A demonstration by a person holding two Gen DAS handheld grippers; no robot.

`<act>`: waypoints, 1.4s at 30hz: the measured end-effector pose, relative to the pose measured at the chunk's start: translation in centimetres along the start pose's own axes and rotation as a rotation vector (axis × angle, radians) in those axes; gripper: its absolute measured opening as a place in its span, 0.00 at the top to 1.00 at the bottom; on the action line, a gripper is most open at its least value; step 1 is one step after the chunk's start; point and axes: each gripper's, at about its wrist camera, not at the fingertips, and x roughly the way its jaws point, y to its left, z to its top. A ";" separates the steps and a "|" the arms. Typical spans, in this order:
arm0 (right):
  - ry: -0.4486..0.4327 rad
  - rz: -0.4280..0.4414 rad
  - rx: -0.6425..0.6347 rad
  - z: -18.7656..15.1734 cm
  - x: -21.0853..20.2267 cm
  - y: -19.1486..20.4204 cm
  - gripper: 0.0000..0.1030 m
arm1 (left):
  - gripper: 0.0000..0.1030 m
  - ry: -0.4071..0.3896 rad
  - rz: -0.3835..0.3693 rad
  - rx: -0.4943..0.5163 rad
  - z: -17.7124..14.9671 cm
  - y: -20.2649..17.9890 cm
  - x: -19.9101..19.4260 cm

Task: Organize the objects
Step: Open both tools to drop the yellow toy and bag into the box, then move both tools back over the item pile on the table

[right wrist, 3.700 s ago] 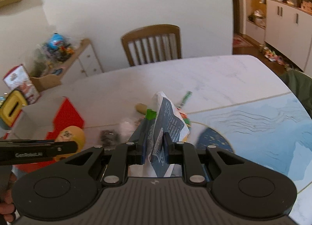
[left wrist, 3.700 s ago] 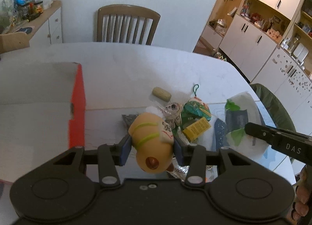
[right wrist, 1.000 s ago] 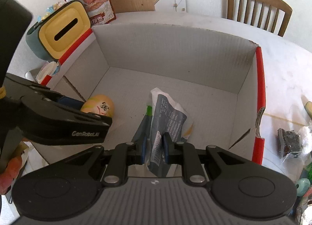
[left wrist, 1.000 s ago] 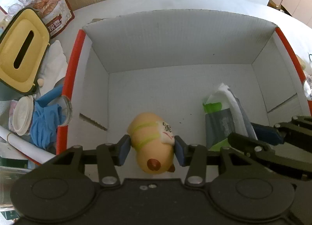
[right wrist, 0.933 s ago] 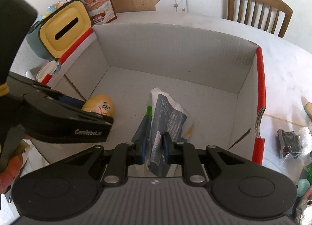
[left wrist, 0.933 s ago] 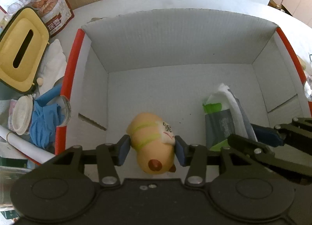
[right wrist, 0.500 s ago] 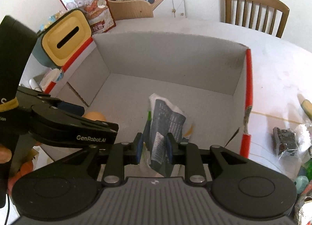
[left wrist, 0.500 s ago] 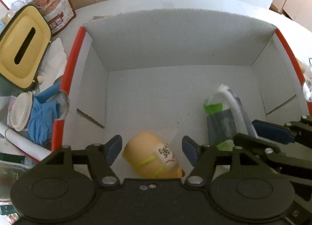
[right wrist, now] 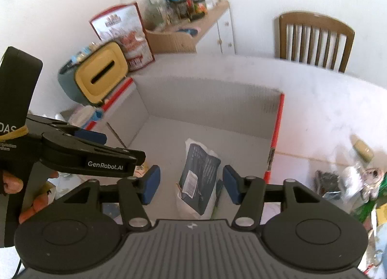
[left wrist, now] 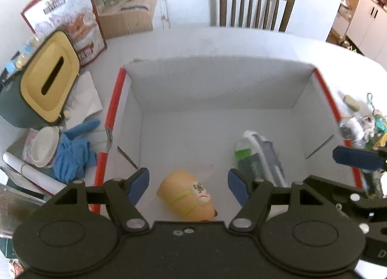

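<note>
A white cardboard box with red rims point(left wrist: 113, 107) point(right wrist: 278, 121) stands on the table. On its floor lies an orange toy with yellow stripes point(left wrist: 186, 196), loose between the spread fingers of my left gripper point(left wrist: 187, 185), which is open above it. To the toy's right rests a dark grey and white snack packet with a green patch point(left wrist: 261, 155) point(right wrist: 200, 172). My right gripper point(right wrist: 191, 185) hovers open over that packet without touching it. The left gripper's body point(right wrist: 79, 153) shows at the left of the right wrist view, held by a hand point(right wrist: 29, 204).
Left of the box are a yellow-lidded tissue box point(left wrist: 46, 80), a blue glove point(left wrist: 72, 155), a white lid and a red snack bag point(left wrist: 72, 29). Right of the box lies a heap of small toys and packets point(right wrist: 350, 182). A wooden chair point(left wrist: 251, 5) stands behind the table.
Both grippers have opened and risen. The orange toy dropped from the left gripper onto the box floor and tipped over. The snack packet left the right gripper and lies in the box.
</note>
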 end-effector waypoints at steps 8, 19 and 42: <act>-0.059 0.019 -0.014 -1.0 -4.1 -0.8 0.45 | 0.31 -0.081 -0.009 0.005 -1.2 -2.4 -4.6; -0.131 0.010 0.005 -3.0 -10.0 -3.7 0.45 | 0.31 -0.165 -0.062 0.009 -2.6 -6.1 -9.0; -0.208 -0.115 0.111 -10.2 -18.0 -13.7 0.32 | 0.09 -0.264 -0.182 0.093 -5.2 -15.9 -12.0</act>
